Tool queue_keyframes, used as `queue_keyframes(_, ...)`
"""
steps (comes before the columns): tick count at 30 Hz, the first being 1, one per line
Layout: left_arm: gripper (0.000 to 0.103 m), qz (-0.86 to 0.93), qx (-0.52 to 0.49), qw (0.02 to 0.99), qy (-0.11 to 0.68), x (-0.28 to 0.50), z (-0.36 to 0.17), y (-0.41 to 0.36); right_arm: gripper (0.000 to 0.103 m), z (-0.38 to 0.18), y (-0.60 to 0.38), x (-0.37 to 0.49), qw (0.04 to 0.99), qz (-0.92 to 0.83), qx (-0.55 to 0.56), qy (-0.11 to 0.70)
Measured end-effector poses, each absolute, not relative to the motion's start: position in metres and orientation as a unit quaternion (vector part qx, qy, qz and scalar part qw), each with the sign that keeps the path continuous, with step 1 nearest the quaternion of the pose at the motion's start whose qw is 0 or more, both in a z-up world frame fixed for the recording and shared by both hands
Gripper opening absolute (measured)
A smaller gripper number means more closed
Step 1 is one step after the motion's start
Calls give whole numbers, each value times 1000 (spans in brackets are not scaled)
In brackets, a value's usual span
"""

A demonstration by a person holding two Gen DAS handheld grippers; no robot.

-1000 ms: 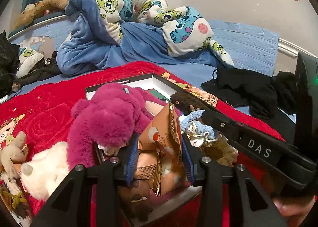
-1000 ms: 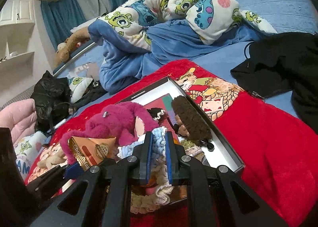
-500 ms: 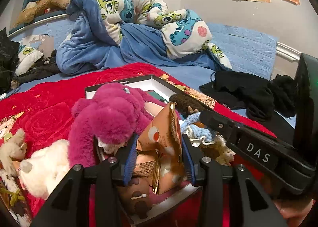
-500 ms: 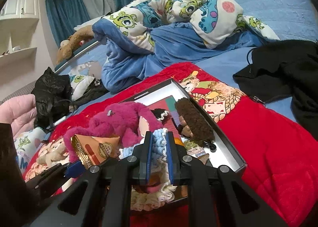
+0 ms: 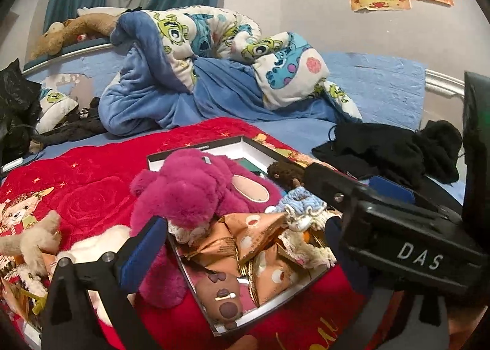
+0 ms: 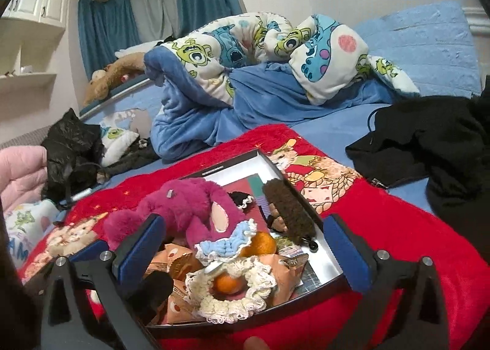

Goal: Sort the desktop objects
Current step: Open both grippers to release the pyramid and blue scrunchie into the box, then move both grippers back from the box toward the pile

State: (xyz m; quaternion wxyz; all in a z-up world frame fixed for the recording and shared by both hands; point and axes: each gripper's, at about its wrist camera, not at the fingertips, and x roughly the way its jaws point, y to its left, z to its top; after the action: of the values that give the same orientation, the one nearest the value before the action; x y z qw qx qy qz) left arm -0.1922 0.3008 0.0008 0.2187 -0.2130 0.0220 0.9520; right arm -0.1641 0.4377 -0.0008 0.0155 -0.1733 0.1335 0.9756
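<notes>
A shallow black box [image 5: 245, 141] [image 6: 327, 253] lies on the red blanket [image 5: 92, 184] and holds a magenta plush bear [image 5: 190, 190] [image 6: 186, 209], orange snack packets [image 5: 245, 239] [image 6: 177, 261], a blue and cream crocheted piece [image 5: 303, 206] [image 6: 232, 288], a brown fuzzy toy [image 6: 288, 209] and a small brown figure [image 5: 220, 291]. My left gripper [image 5: 239, 246] is open above the packets, holding nothing. My right gripper [image 6: 242, 255] is open above the crocheted piece; its body shows in the left wrist view [image 5: 398, 233].
A cream plush toy [image 5: 36, 242] lies left of the box. Behind are a bunched blue monster-print quilt [image 5: 214, 59] [image 6: 251, 65] and black clothes [image 5: 398, 148] [image 6: 428, 148]. A black bag [image 6: 70, 148] lies at the left.
Both grippers opened. The left let go of the orange snack packet, the right let go of the crocheted piece; both items now lie in the box. Both grippers drew back.
</notes>
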Motion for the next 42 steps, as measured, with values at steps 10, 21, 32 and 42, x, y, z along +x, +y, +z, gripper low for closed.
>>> queue_keyframes(10,103,952,-207,226,26,-186,1,302,103,-1,432,-164,13,977,-177,120)
queue_keyframes(21,103,955,-192,225,18,-178,4,297,103,0,438,-159,16,975,-176,136)
queue_keyframes(32,103,960,-183,214,-4,-161,12,275,103,13,413,-139,4,979,-168,118)
queue_keyframes(42,103,963,-213,160,-34,-130,18,194,103,31,339,-127,-77,976,-168,111)
